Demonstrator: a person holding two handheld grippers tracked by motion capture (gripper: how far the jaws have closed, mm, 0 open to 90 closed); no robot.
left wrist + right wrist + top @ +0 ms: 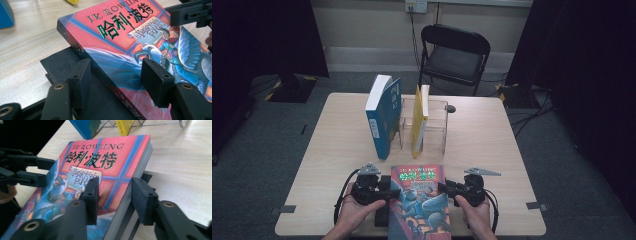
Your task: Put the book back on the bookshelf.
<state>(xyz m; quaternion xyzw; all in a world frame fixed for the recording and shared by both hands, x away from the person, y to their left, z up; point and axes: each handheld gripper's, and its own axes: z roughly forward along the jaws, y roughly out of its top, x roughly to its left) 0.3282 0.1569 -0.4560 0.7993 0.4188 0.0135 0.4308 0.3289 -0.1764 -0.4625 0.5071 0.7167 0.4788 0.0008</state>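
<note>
Upright books (383, 116) beyond, table edges (492, 145) free

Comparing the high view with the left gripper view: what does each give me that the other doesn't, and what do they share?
High view alone: the whole table, the clear rack holding the yellow book, the full blue book upright beside it, and the folding chair.

Left gripper view alone: the left claw straddling the red book's spine edge, one jaw above the cover, one over the black pad below.

Both: the red book and both claws.
</note>
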